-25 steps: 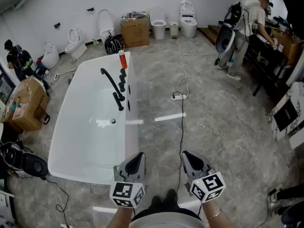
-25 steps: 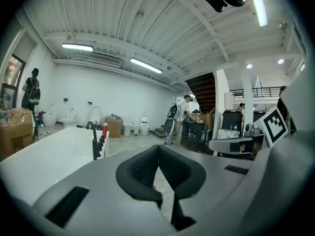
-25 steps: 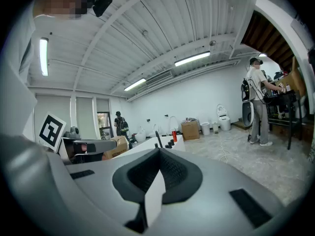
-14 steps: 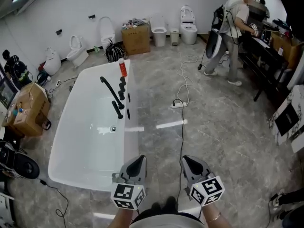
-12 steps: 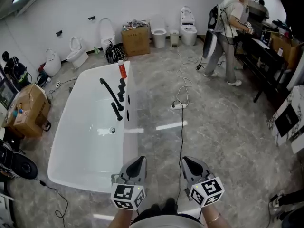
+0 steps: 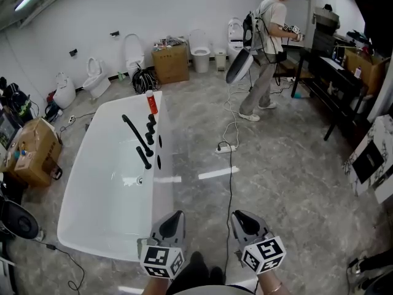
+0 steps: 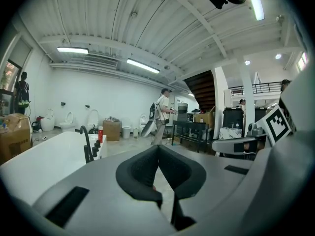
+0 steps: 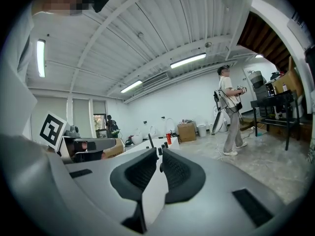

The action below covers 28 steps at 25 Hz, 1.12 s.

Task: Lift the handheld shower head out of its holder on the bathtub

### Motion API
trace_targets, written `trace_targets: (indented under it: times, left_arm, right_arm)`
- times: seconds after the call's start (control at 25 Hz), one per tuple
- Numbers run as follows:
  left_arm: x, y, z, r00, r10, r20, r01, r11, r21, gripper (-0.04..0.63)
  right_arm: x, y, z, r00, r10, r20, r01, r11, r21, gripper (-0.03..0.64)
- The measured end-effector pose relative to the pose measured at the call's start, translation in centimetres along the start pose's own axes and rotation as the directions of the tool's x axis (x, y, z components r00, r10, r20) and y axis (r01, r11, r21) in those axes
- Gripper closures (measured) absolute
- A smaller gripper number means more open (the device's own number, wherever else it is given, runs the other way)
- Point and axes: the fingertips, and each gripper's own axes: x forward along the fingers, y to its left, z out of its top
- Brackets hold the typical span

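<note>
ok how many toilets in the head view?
5 toilets along the back wall: two at far left, one left of the box, one right of it, one behind the person. Others may be hidden.

The left tool (image 6: 176,214) and right tool (image 6: 241,215) are held low before the body, side by side, pointing forward, nearly level. The left's 2 jaws meet, empty. The right's jaws have just been opening to a narrow gap with nothing between them.
</note>
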Motion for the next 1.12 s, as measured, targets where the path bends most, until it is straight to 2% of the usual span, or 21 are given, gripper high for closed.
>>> trace_targets:
  times: [0.16, 0.4, 0.6, 0.92, 1.04, 1.12]
  left_arm:
    - [3.0, 1.1, 0.6, 1.0, 0.0, -0.013, 0.0, 1.0, -0.003, 0.575]
    - [10.1, 5.6, 1.9, 0.999, -0.023, -0.036, 0.022, 1.0, -0.008, 0.575]
    - [18.1, 10.1, 4.0, 0.998, -0.052, -0.029, 0.052, 0.999, -0.005, 0.575]
    - [30.3, 19.2, 8.8, 0.996, -0.084, -0.005, 0.083, 0.996, -0.016, 0.575]
    - [33.8, 22.1, 9.6, 0.995, -0.096, -0.002, 0.096, 0.995, 0.012, 0.575]
    - [35.5, 24.1, 10.0, 0.995, -0.099, -0.006, 0.099, 0.995, 0.005, 0.575]
  right_arm:
    - [2.4, -1.6, 0.7, 1.0, 0.009, -0.012, -0.009, 1.0, 0.008, 0.552]
    - [9.7, -4.4, 2.4, 1.0, 0.008, -0.025, -0.008, 1.0, 0.026, 0.503]
    - [18.1, -7.7, 4.8, 1.0, 0.001, -0.028, 0.0, 1.0, 0.026, 0.472]
    - [33.4, -11.8, 8.8, 0.999, -0.019, -0.042, 0.02, 1.0, 0.022, 0.462]
    - [38.2, -12.7, 9.9, 0.999, -0.023, -0.047, 0.024, 1.0, 0.016, 0.463]
    - [40.9, -13.0, 10.6, 0.999, -0.022, -0.049, 0.023, 1.0, 0.015, 0.463]
